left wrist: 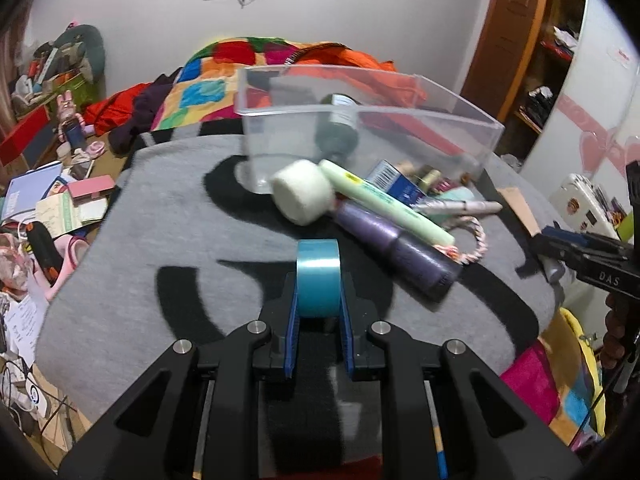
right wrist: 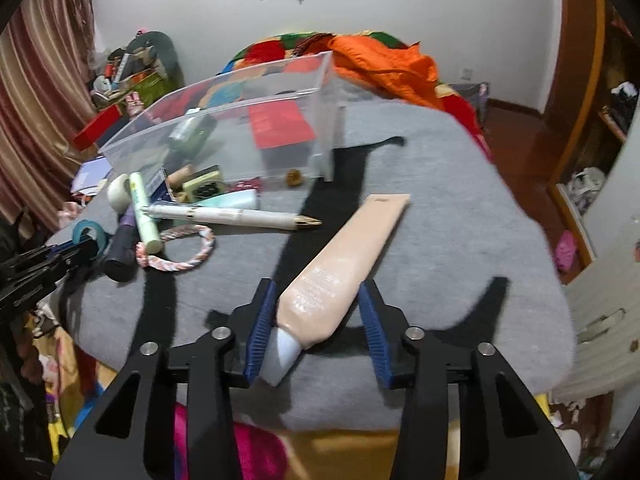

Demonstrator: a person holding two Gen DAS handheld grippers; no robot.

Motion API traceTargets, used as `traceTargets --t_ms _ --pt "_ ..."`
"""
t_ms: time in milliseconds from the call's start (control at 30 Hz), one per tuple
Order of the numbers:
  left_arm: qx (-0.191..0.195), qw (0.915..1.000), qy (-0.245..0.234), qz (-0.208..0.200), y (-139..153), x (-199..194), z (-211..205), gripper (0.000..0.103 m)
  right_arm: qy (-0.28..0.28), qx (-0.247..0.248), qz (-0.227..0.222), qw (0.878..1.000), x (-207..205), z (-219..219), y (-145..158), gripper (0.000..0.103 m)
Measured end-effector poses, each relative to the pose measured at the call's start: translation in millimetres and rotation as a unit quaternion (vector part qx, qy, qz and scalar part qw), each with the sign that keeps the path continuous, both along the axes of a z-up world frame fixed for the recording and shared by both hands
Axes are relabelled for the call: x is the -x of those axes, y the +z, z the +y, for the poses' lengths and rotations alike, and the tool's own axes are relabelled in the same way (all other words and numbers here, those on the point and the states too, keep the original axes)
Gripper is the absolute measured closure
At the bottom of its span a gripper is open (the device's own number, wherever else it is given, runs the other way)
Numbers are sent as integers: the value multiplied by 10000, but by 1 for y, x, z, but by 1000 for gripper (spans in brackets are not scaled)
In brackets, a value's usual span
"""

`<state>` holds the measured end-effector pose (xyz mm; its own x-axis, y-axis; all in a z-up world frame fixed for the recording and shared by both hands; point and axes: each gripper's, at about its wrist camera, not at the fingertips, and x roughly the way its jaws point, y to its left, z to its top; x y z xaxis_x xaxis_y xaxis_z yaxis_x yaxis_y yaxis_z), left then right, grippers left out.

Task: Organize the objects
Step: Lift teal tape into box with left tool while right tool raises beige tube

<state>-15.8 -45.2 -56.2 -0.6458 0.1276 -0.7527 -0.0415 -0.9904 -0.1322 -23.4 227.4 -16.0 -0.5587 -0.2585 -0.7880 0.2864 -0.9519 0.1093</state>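
The left gripper (left wrist: 318, 280) has its fingers closed on the tape roll (left wrist: 318, 276), standing on edge in front of the clear bin (left wrist: 360, 136). The right gripper (right wrist: 318, 304) is open around the tube (right wrist: 344, 268), which lies right of the bin, probably to grasp it for the bin.

the cloth (left wrist: 160, 216) is grey with broad black shapes. the tape roll (left wrist: 318, 276) is glossy teal-blue, and the gripper pads (left wrist: 292, 320) beside it are ribbed blue on black arms. the round sponge (left wrist: 302, 192) is off-white, the slim tube (left wrist: 384, 202) pale green, the bottle (left wrist: 396, 250) purple shading to dark. the box (left wrist: 360, 120) is clear. the tube (right wrist: 344, 268) is peach-beige with a pale blue cap; the pen (right wrist: 236, 216) is white with a gold tip; the braided cord (right wrist: 180, 254) is pink and white. the bedding (left wrist: 240, 68) is patchwork: red, orange, yellow, blue, green.
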Motion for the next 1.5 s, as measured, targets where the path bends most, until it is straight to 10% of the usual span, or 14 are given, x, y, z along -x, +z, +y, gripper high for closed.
traceTargets --t_ms 300,467,767,1333,1500 --pt "148 9998 119 51 -7 10 7 85 -267 -45 24 9996 14 -1 -10 55" --pt "163 9996 199 116 -4 8 5 86 -166 -100 186 9996 11 -4 -9 86" --pt "30 9984 363 423 20 2 -6 86 -266 59 343 9990 2 8 3 97" --pt "-62 9932 247 1139 75 14 2 86 -2 402 1245 9914 0 3 66 98" --pt "-73 9936 225 1107 77 27 -2 86 36 318 801 9963 12 5 53 91"
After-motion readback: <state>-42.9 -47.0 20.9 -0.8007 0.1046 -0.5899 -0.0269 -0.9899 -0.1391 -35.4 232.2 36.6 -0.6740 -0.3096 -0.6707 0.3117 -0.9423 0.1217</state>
